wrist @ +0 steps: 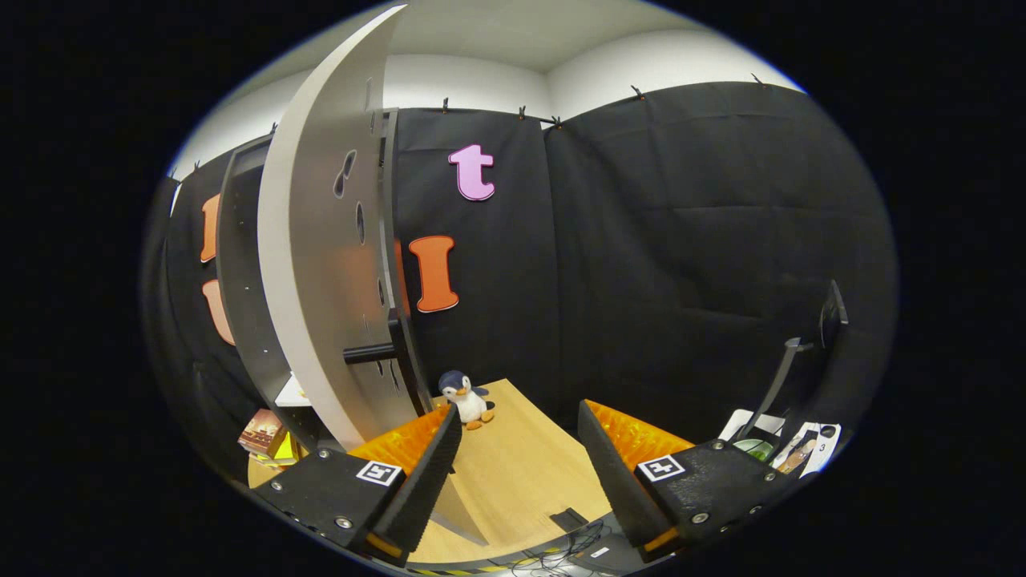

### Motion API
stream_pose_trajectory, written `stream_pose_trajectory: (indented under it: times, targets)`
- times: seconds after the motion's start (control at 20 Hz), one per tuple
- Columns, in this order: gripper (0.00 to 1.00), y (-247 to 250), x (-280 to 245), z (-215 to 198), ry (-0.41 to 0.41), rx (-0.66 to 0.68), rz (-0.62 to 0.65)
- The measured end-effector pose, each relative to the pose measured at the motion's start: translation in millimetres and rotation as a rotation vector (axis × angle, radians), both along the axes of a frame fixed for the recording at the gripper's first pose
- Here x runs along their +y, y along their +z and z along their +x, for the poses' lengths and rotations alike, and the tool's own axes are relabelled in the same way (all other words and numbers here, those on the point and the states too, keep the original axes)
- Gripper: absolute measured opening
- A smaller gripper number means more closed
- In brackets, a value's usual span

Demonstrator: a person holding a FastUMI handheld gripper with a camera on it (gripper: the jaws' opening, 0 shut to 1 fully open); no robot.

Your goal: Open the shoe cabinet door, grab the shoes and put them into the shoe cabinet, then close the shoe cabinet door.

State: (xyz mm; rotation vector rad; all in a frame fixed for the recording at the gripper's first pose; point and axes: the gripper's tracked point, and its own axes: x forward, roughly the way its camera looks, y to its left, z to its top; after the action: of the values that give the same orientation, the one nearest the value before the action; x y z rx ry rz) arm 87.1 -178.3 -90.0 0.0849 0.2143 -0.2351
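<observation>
We see a pale grey shoe cabinet door (309,264) with dark oval cut-outs, a light wood-grain tabletop (513,465), a small navy, white and orange plush penguin (466,398), black-and-white square markers (379,472) on the gripper (519,449).

Open cabinet door (313,264) blocking beside the spread gripper (517,433), bare tabletop (521,473) ahead, toy penguin (466,398) beyond

My jaws stood open, gripping nothing, the gripper (519,449) hanging over the wooden tabletop (513,473). Just beside my left finger (429,473) the pale shoe cabinet door (309,264) swung wide open, its dark handle (370,353) jutting out near its lower part. The dark cabinet (240,264) stood behind the door. Beyond my fingers a small toy penguin (466,399) sat on the tabletop near the door's foot
</observation>
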Motion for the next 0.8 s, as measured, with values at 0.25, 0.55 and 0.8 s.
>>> stream_pose_trajectory:
  times: [0.25, 0.55, 0.8]
  targets:
    - [0.91, 2.3, 2.3, 0.7, -0.035, -0.004, -0.072]
    - [0.90, 2.7, 41.9, -6.9, 0.025, -0.006, -0.079]
    - [0.90, 5.1, 68.6, -13.1, 0.026, -0.020, -0.095]
